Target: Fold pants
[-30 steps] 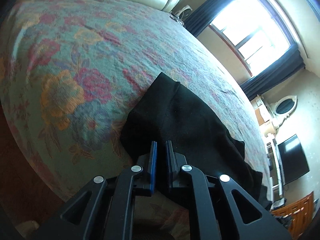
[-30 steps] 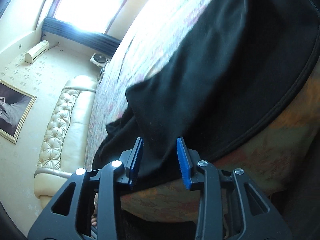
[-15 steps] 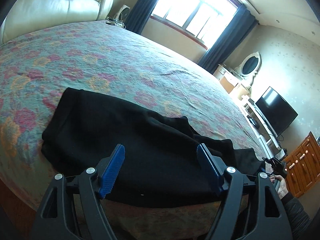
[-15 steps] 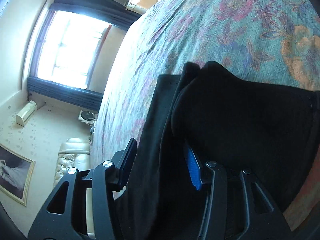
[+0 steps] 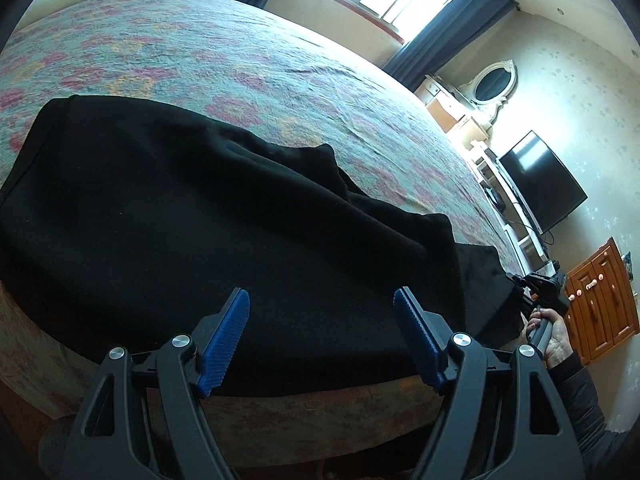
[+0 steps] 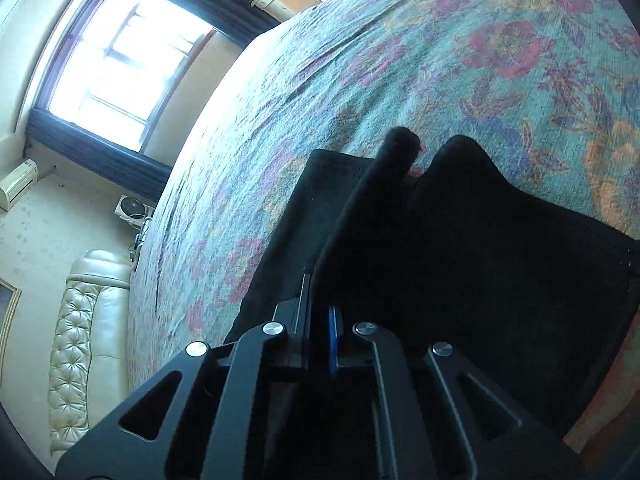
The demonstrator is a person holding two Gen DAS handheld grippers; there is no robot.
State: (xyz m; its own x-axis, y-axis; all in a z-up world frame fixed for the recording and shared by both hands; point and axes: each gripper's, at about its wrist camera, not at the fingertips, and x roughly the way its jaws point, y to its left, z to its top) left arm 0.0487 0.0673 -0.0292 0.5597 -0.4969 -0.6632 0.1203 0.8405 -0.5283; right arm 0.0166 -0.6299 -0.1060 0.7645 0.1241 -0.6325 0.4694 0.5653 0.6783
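Floral bedspread point(image 5: 248, 52) on the bed carries the black pants point(image 5: 192, 216), spread along the near edge, ready for folding. Right gripper point(image 6: 318, 316) has its jaws clenched on 1 bunched end of the pants, pointing downward. Left gripper point(image 5: 322, 336) hovers above the cloth, jaws released and empty, tilted down.

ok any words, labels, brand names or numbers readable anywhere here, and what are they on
None can be read in either view.
black pants: plain fabric, no tag or label showing.
floral bedspread: pattern only, no lettering.
television: screen dark, any badge too small to tell.
air conditioner: any marking too small and blurred to read.
left gripper and right gripper: no printed marks visible.
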